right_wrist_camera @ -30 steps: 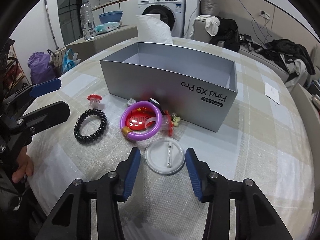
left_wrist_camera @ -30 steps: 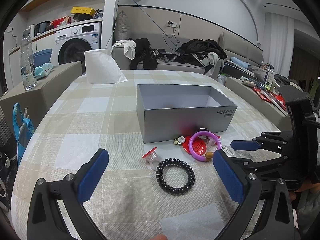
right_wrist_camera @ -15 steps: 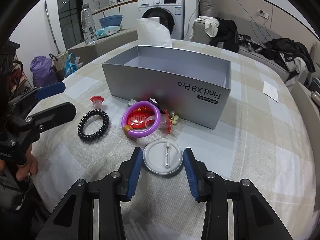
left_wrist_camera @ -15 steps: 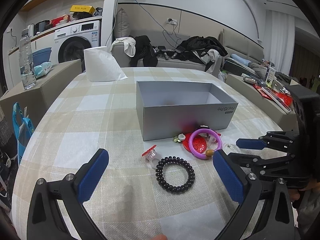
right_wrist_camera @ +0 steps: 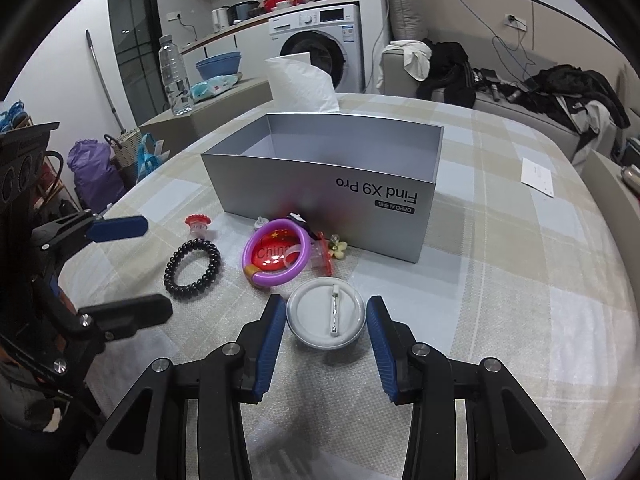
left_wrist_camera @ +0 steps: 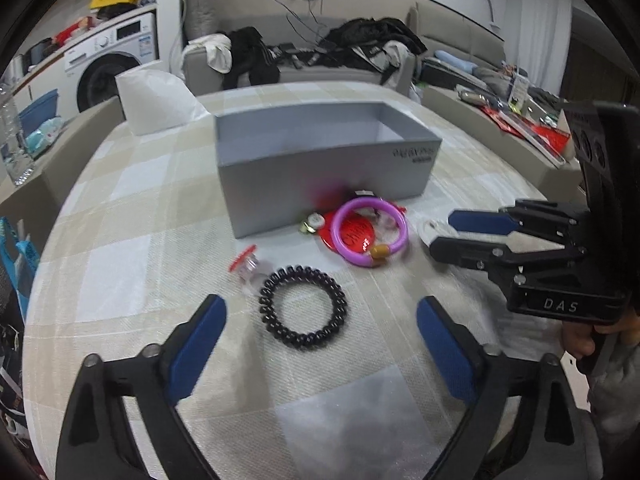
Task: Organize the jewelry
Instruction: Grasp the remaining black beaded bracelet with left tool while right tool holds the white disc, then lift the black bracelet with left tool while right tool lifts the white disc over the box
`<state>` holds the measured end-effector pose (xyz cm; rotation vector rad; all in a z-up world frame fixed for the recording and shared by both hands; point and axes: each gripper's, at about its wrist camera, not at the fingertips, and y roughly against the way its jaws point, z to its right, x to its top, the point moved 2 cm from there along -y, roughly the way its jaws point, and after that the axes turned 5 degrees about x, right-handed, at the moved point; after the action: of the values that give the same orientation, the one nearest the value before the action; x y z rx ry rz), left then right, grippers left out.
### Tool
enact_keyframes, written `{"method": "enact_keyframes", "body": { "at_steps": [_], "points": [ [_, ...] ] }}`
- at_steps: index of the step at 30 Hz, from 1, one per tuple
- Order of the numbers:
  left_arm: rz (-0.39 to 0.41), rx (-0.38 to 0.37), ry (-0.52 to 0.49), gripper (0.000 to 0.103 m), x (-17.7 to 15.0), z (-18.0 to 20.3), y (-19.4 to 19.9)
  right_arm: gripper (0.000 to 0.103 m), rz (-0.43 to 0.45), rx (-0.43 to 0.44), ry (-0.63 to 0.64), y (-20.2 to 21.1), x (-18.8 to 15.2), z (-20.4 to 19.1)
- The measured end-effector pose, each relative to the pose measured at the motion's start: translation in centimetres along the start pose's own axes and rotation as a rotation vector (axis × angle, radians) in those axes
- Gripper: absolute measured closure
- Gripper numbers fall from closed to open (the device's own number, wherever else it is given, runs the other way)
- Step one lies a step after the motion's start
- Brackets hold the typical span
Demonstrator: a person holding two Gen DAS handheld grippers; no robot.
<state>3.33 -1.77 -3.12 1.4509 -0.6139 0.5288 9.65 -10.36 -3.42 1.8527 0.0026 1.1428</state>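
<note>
A grey open box [left_wrist_camera: 324,160] [right_wrist_camera: 332,176] stands mid-table. In front of it lie a purple bangle [left_wrist_camera: 370,232] [right_wrist_camera: 276,254] over a red badge [right_wrist_camera: 276,258], a black coil hair tie [left_wrist_camera: 303,311] [right_wrist_camera: 192,269], a small red-topped clear piece [left_wrist_camera: 246,266] [right_wrist_camera: 197,224] and a little flower clip [right_wrist_camera: 338,248]. A white round pin badge [right_wrist_camera: 326,318] lies face down between my right gripper's [right_wrist_camera: 326,344] open fingers, touching neither pad. My left gripper [left_wrist_camera: 320,340] is open, just short of the hair tie.
A white tissue pack [left_wrist_camera: 156,104] [right_wrist_camera: 300,84] sits behind the box. A paper slip [right_wrist_camera: 538,176] lies at the table's right. A water bottle [right_wrist_camera: 174,76] stands on a side counter. The checked tablecloth [left_wrist_camera: 120,240] covers the round table.
Both grippers have moved forward. The right gripper's fingers now flank the white pin badge. The left gripper has come closer to the hair tie.
</note>
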Motion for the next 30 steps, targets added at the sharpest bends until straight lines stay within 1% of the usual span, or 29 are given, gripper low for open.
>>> {"method": "enact_keyframes", "body": {
  "at_steps": [1, 2, 4, 5, 9, 14, 17, 21, 25, 30],
  "points": [
    [-0.009, -0.001, 0.0, 0.024, 0.0, 0.1, -0.2, 0.062, 0.001, 0.002, 0.0, 0.0, 0.0, 0.0],
    [-0.02, -0.002, 0.002, 0.028, -0.1, 0.0, -0.4, 0.062, 0.002, 0.003, 0.0, 0.0, 0.1, 0.0],
    [-0.042, -0.002, 0.009, 0.044, -0.2, -0.1, -0.7, 0.062, 0.003, 0.003, -0.001, 0.0, 0.0, 0.1],
    [-0.051, -0.002, 0.014, 0.046, -0.2, -0.1, -0.8, 0.062, 0.003, 0.004, -0.001, 0.0, 0.0, 0.1],
    [-0.06, -0.009, 0.039, 0.05, -0.1, -0.5, -0.8, 0.062, 0.004, 0.009, -0.003, 0.0, 0.1, 0.1],
    [-0.061, 0.023, 0.026, 0.051, 0.0, -0.2, -1.0, 0.062, 0.007, 0.012, -0.005, 0.1, 0.0, 0.1],
    [-0.057, 0.057, 0.011, 0.058, 0.0, -0.1, -1.1, 0.062, 0.006, 0.013, -0.005, 0.1, 0.1, 0.1],
    [-0.048, 0.039, -0.005, 0.07, -0.1, 0.0, -1.0, 0.062, 0.007, 0.013, -0.003, 0.1, 0.0, 0.1],
    [-0.038, 0.029, -0.01, 0.072, 0.0, -0.2, -0.9, 0.062, 0.012, 0.014, -0.002, 0.2, 0.0, 0.0],
    [0.0, 0.012, -0.012, 0.072, 0.4, 0.0, -0.1, 0.062, 0.027, 0.02, -0.007, 0.6, 0.1, 0.2]
  ]
}}
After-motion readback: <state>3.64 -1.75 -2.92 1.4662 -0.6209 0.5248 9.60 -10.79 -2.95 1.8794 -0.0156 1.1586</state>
